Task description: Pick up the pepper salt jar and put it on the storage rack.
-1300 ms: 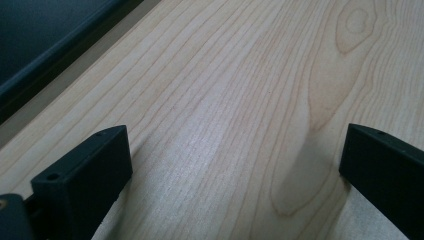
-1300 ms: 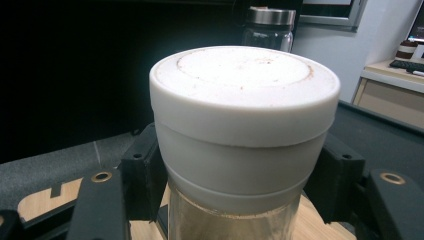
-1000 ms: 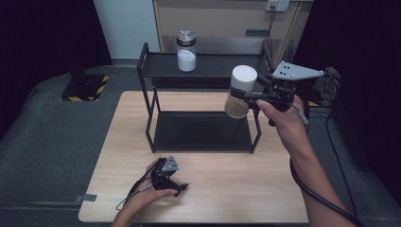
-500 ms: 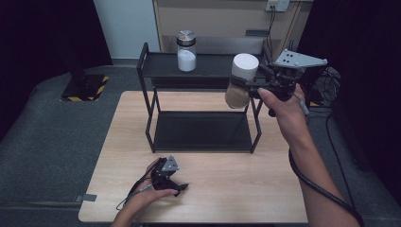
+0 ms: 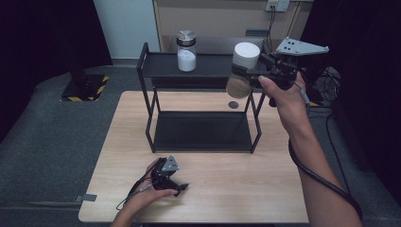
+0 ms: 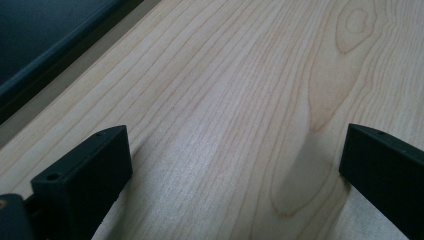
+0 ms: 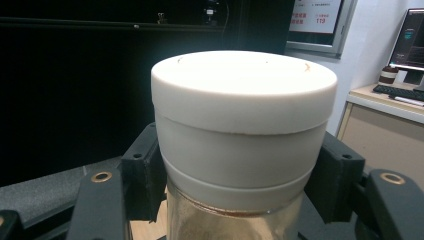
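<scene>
The jar with the white lid (image 5: 242, 70) is in the air at about 2 o'clock of the table, just at the right end of the upper shelf of the black rack (image 5: 203, 106). The right tongs (image 5: 257, 71) are clenched on it, one jaw on each side just below the lid, as the right gripper view shows (image 7: 244, 150). It is held a little tilted and close to the shelf level, probably because it must go on that shelf or has come from it; which one cannot be told. The lid is smooth, matte and round; the body is clear glass with a brownish powder inside.

A second jar (image 5: 187, 51), glass with a metal lid and white powder, stands upright on the same shelf at about 12 o'clock.

The left tongs (image 5: 174, 185) rest on the table (image 5: 265, 189) at about 7 o'clock, released, with wide space between the jaws and nothing there. The table is pale wood with clear grain lines.
</scene>
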